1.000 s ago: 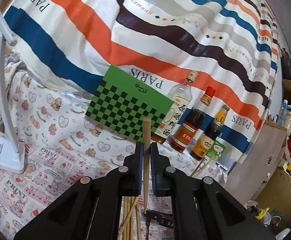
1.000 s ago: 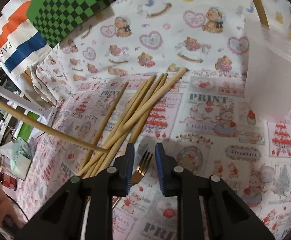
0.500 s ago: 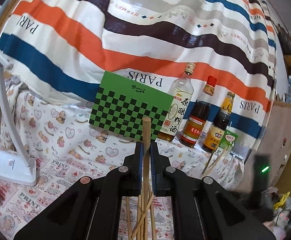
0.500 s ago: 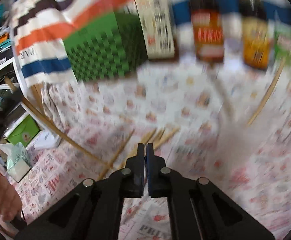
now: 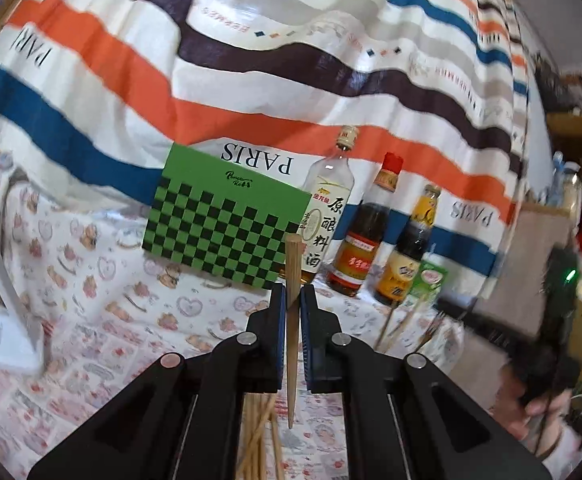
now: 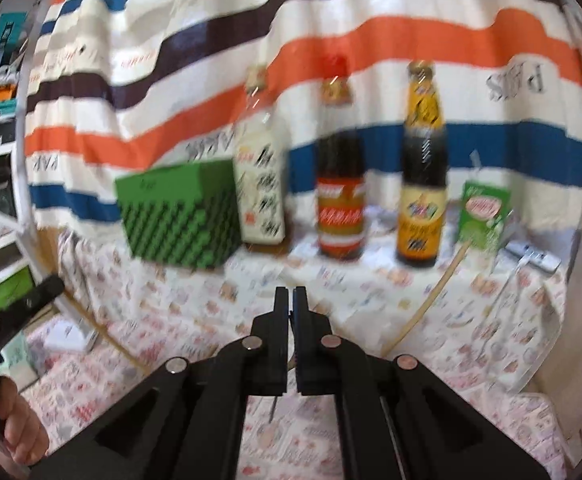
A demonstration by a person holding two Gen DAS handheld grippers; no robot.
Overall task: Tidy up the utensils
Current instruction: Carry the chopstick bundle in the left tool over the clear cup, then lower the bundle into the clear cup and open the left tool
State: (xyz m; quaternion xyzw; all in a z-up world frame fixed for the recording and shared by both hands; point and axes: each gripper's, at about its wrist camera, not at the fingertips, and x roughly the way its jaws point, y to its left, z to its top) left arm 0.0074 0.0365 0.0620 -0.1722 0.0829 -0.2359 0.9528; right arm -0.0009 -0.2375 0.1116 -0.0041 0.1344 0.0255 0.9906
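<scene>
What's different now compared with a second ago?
The right tool closed, apparently on the fork, and swung up from the table to face the bottles. The left tool kept its grip on the upright chopstick, barely moving.

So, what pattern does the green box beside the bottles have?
The green box has a black and green checkerboard pattern, sharpest in the left wrist view.

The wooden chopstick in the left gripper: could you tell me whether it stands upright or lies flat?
Upright. The wooden chopstick runs vertically between the left gripper pads, blunt end up, tapered tip hanging below.
</scene>
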